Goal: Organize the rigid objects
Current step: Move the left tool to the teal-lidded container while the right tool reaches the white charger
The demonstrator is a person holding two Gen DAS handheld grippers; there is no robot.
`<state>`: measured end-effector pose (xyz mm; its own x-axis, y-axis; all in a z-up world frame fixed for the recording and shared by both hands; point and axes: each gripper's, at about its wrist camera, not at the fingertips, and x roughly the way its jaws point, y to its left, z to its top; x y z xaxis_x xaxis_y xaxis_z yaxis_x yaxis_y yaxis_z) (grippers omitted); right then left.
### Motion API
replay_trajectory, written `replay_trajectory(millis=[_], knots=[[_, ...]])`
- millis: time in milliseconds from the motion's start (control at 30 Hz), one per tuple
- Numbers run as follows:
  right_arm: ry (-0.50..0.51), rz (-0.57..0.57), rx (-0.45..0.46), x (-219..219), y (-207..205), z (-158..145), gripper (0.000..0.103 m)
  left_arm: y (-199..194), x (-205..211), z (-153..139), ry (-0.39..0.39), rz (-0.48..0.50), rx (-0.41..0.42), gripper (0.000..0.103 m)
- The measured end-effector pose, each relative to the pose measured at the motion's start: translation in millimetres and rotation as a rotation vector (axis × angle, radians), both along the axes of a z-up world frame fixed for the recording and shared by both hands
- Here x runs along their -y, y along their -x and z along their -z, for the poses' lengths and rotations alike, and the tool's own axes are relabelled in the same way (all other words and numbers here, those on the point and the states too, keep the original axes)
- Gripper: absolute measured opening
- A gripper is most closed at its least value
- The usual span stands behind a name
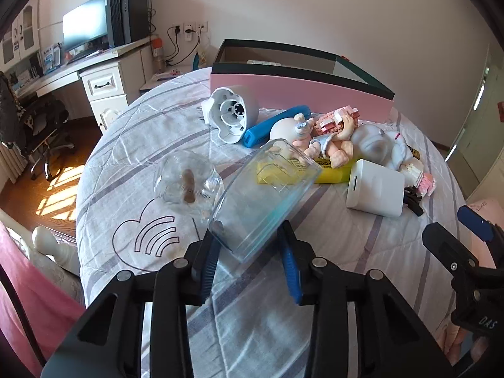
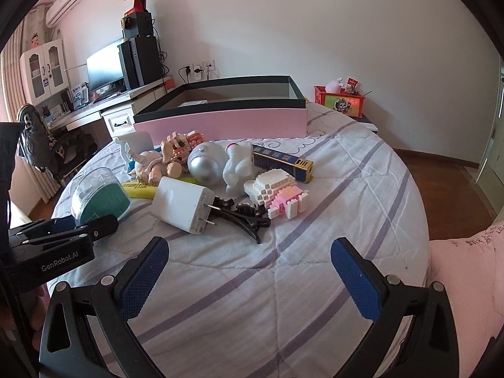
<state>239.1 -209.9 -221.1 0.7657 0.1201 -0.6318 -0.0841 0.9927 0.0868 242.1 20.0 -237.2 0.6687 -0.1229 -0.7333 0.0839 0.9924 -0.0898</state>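
Note:
My left gripper point(image 1: 250, 249) is shut on a clear plastic container point(image 1: 267, 195) with a teal base and holds it tilted just above the bed; it also shows in the right wrist view point(image 2: 97, 195). My right gripper point(image 2: 249, 258) is open and empty over the quilt, in front of the pile. The pile holds a white charger point(image 2: 181, 204), a black clip point(image 2: 249, 217), a pink and white brick model point(image 2: 280, 195), a silver dome point(image 2: 206, 163), a baby doll point(image 2: 157, 163) and a blue box point(image 2: 283, 160). A pink open box point(image 2: 226, 116) stands behind.
A clear round jar point(image 1: 186, 182), a white fan-like part point(image 1: 233, 113) and a blue bar point(image 1: 274, 124) lie left of the pile. The round bed's edge point(image 2: 419, 208) drops to wood floor on both sides. A desk point(image 1: 94, 63) with a monitor stands far left.

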Motion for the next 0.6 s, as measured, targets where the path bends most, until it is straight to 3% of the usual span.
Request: replay_trajectory(millis=[100,300,400,467,533,600], knots=[[-0.014,-0.017,0.004,-10,-2,-2,0.103,7,-9,1,0.023,0.014,0.007,0.027],[-0.043,-0.065,-0.005,-37,-17,-2,0.099,11,-18,2,0.071,0.050,0.026,0.027],[-0.061,-0.074,-0.044,-47,-32,4,0.092,8,-18,0,0.071,0.065,0.035,0.040],[-0.084,-0.081,-0.074,-51,-42,8,0.088,5,-17,-2,0.061,0.077,0.048,0.061],[-0.082,-0.077,-0.102,-53,-49,12,0.083,1,-16,-5,0.050,0.082,0.067,0.072],[-0.094,-0.080,-0.134,-53,-56,14,0.074,-5,-15,-6,0.042,0.081,0.075,0.074]])
